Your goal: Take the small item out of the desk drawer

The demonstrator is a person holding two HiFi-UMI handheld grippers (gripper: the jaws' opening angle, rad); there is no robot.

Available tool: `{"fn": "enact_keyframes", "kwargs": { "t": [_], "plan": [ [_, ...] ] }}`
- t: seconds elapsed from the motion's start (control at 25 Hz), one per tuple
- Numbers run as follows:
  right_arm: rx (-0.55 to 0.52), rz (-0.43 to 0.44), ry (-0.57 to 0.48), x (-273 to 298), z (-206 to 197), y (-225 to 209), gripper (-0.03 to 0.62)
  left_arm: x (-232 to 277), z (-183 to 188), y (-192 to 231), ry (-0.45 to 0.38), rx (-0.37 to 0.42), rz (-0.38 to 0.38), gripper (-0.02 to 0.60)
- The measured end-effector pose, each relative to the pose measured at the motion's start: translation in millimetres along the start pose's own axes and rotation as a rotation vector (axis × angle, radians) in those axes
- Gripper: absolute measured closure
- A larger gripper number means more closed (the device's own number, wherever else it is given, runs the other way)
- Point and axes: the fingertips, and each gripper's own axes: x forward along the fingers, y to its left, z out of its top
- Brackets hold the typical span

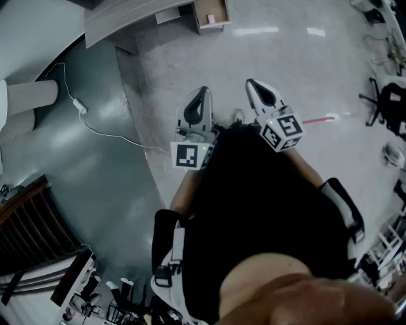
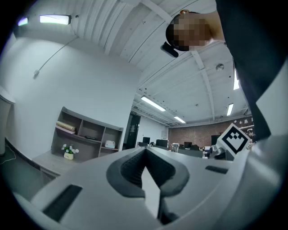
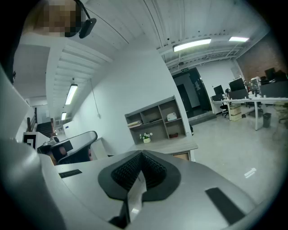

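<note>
Item: not made out in any view; the drawer (image 1: 210, 14) is too small in view to show what lies in it.
Drawer: a brown box jutting from under the desk (image 1: 127, 18), at the head view's top edge.
Desk: grey, against the white wall, with a shelf (image 3: 155, 119) on it; well apart from both tools.
Left tool (image 1: 202, 92): held close before the torso, tip pointing away from the body and tilted up, over the floor (image 1: 285, 57); jaws together, nothing between them.
Right tool (image 1: 254, 84): just beside the left one, at much the same height, tip aimed toward the desk and shelf; jaws together, nothing between them.
Arms: both forearms bent and tucked in against the black shirt, marker cubes facing up.
Cable (image 1: 101, 130): a white lead trailing over the darker floor to the left.
</note>
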Motion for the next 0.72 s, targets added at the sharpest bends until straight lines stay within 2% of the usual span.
{"fn": "enact_keyframes", "kwargs": {
  "t": [0.72],
  "plan": [
    [0.005,-0.053,-0.013,14.8,-14.8,45.7,0.595,-34.5,-1.8,36.4,0.004,-0.023,-0.045,0.583]
  ]
}}
